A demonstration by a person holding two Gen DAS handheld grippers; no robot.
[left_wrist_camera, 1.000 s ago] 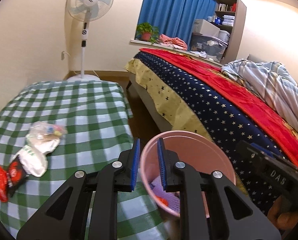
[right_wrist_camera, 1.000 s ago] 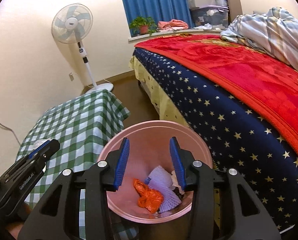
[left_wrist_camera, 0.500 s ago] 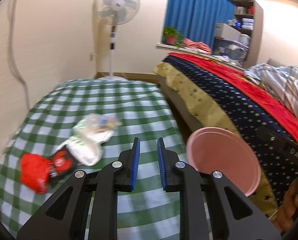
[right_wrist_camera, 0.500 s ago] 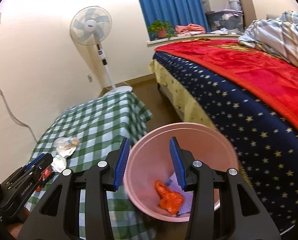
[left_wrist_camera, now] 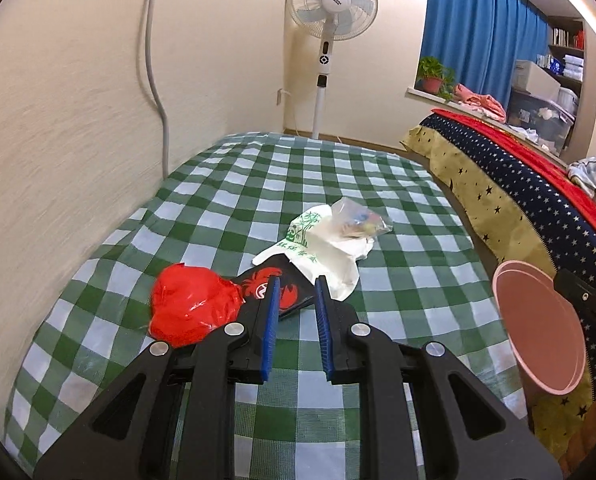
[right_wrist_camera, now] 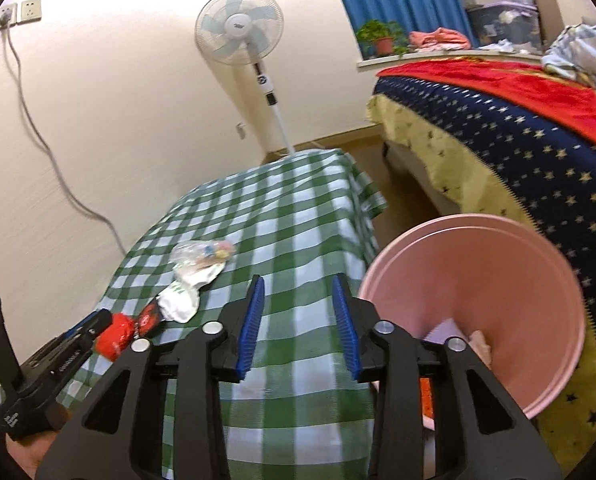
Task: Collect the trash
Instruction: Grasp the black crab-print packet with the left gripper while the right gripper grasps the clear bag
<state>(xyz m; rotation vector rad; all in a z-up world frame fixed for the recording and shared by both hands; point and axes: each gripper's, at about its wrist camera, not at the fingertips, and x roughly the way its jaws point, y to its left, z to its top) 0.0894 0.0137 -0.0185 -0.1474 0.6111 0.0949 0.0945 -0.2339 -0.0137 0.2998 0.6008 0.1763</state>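
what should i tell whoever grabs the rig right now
Left tool: open, empty, aimed at the black wrapper on the checked table.
Right tool: open, empty, over the table edge beside the pink bin.
Done: some trash already lies in the bin.
Left: red bag, black wrapper, white bag and clear packet, all clustered on the table. Bin stands off the table's right side.

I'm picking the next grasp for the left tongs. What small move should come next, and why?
Probably ease the left tongs forward and down onto the black wrapper. They are open and empty, the wrapper lies right at their tips, and it rests flat on the checked cloth beside the red bag, with the pink bin waiting on the right.
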